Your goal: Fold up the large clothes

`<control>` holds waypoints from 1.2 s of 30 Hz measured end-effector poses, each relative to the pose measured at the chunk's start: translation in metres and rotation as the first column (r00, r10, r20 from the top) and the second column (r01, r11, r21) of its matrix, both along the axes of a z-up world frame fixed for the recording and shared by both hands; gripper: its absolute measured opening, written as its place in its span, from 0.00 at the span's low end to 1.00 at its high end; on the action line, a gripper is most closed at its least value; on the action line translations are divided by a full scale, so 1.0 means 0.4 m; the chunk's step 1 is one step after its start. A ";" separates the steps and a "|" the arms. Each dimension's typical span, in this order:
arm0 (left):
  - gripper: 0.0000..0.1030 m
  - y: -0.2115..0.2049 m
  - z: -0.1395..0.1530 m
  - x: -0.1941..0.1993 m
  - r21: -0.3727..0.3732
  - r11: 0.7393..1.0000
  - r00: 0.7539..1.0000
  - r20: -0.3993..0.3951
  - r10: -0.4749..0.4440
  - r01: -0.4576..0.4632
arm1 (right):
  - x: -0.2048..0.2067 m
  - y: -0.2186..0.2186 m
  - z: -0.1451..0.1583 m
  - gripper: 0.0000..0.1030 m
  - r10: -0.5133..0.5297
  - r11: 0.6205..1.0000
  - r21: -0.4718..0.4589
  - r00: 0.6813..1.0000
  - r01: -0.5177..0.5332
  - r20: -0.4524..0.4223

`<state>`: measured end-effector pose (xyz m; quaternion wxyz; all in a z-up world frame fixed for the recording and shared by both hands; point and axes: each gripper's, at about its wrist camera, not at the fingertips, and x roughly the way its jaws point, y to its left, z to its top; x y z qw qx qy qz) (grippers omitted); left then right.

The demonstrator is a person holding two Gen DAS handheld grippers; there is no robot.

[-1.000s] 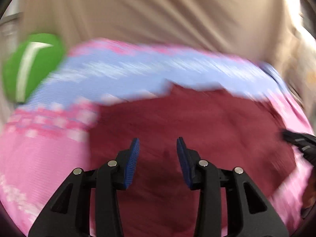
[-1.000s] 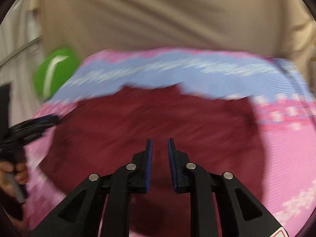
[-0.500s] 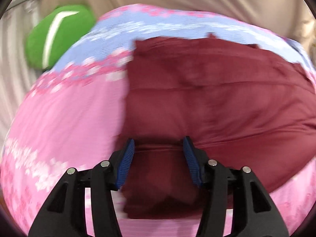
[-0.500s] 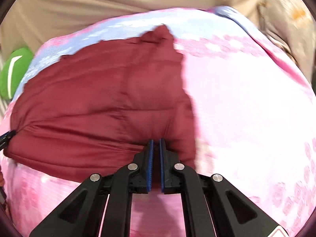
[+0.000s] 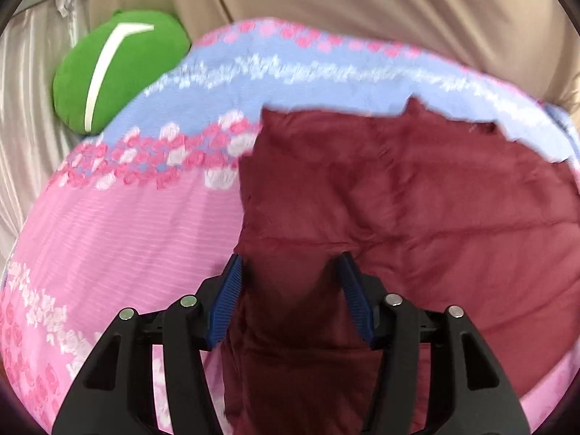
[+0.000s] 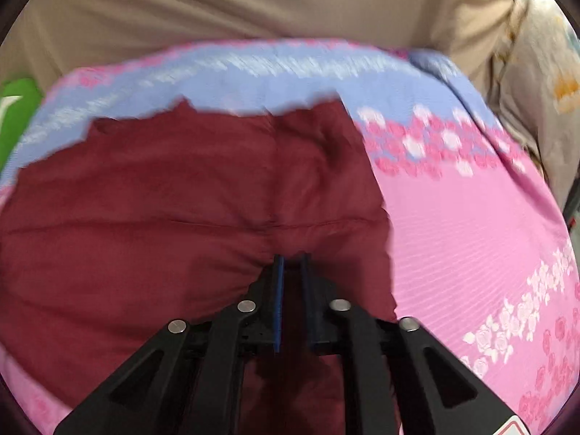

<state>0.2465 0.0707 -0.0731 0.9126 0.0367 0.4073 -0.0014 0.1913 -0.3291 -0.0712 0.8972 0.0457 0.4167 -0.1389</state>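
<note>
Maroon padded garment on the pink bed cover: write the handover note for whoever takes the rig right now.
Left hand-held gripper: open, fingers straddling a raised ridge of the maroon padded garment at its near-left edge.
Right hand-held gripper: shut on the garment's near edge, fabric bunched at the tips.
Garment lies spread on the pink floral bed cover; green cushion beyond, off the garment.
Done: near edge gripped on one side.
Left: close the left gripper, fold.

The dark red quilted garment [image 5: 417,217] runs off the frame at 6 o'clock in both views. Motion blur smears its far edge, and the green cushion [image 6: 14,116] is cropped at 9 o'clock.
</note>
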 end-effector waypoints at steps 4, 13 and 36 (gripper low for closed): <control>0.54 0.055 -0.035 0.008 -0.114 0.993 0.999 -0.049 0.005 -0.010 | -0.017 -0.043 0.006 0.05 -0.053 0.996 0.070 0.999 0.054 -0.013; 0.54 0.044 -0.036 0.004 -0.089 0.996 1.000 -0.029 0.011 -0.014 | 0.050 0.211 0.154 0.14 0.262 0.939 0.193 0.956 -0.284 0.129; 0.59 0.046 -0.047 0.006 -0.097 0.995 1.000 -0.015 -0.009 0.008 | 0.346 0.405 -0.011 0.06 0.322 0.941 0.138 0.944 -0.310 -0.072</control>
